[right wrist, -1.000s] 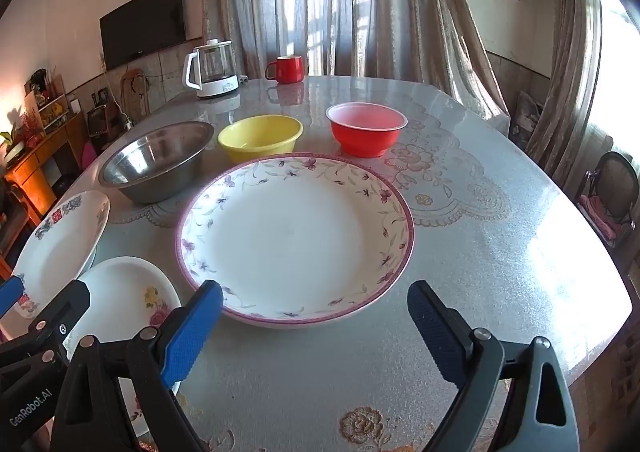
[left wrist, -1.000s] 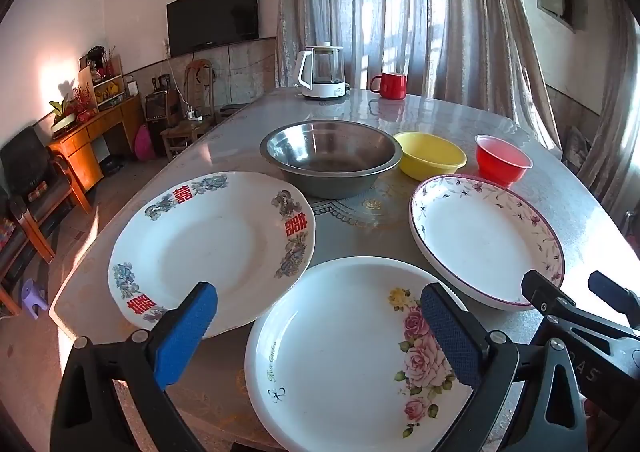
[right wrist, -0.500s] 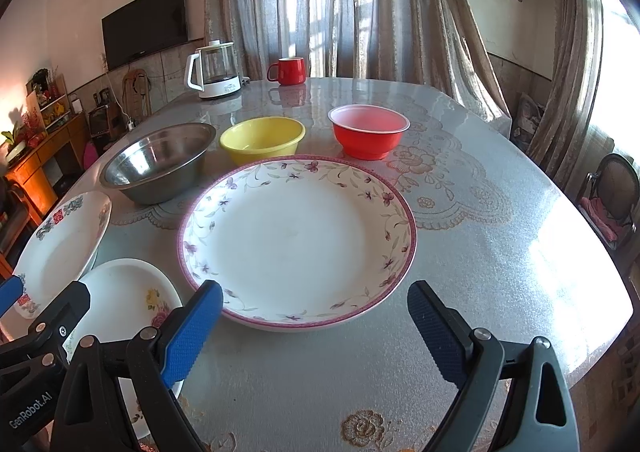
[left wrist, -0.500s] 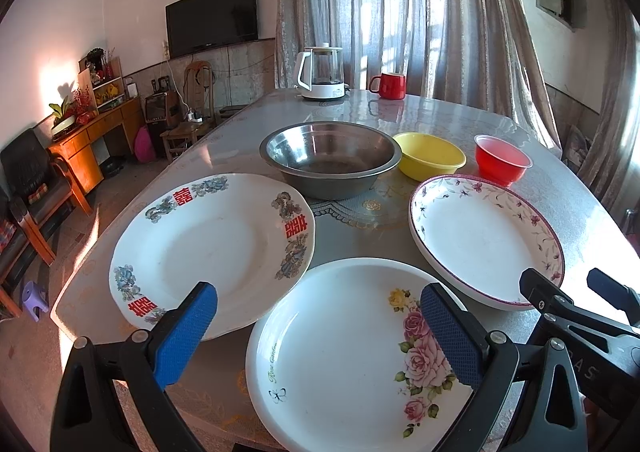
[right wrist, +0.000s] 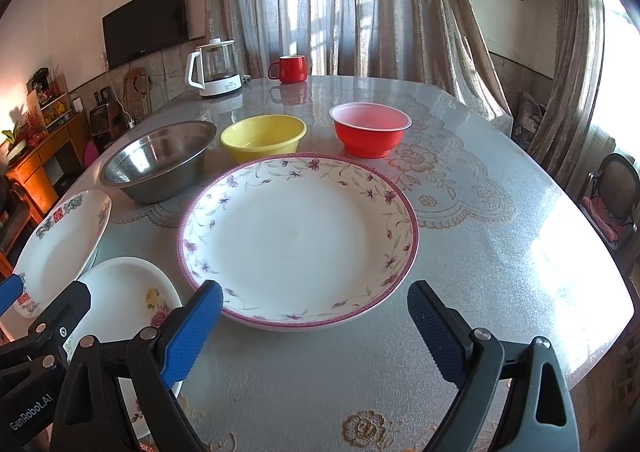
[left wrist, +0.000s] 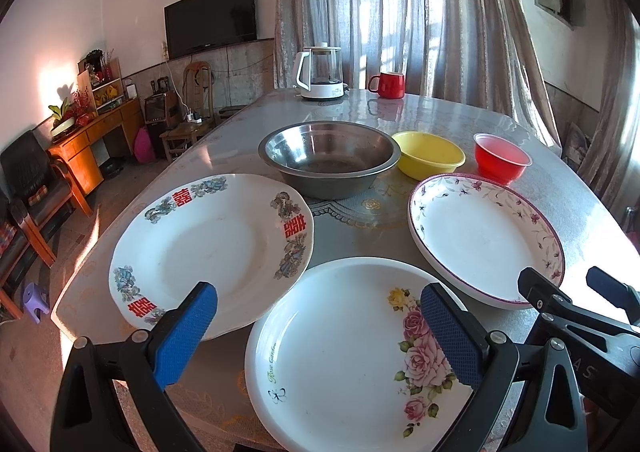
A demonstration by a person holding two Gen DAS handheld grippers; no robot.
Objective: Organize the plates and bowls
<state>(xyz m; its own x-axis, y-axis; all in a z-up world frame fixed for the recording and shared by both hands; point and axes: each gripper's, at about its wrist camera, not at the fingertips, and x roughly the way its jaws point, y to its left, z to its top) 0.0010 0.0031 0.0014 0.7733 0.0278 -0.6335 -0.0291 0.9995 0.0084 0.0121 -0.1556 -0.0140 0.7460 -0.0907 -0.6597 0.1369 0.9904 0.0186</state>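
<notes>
Plates [right wrist: 298, 240], round glazed ceramic, beside steel bowl [left wrist: 329, 158]; both grippers' ribbed blue fingers [left wrist: 186, 334] spread, empty.

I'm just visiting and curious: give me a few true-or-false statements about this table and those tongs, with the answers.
1. Both tongs, left and right, are open and hold nothing. True.
2. The yellow bowl sits inside the steel bowl. False: it stands beside it, apart.
3. Three plates lie on the table. True.
4. The red bowl is stacked on the rose plate. False: it stands on the table.
5. A red mug stands near the kettle. True.
</notes>
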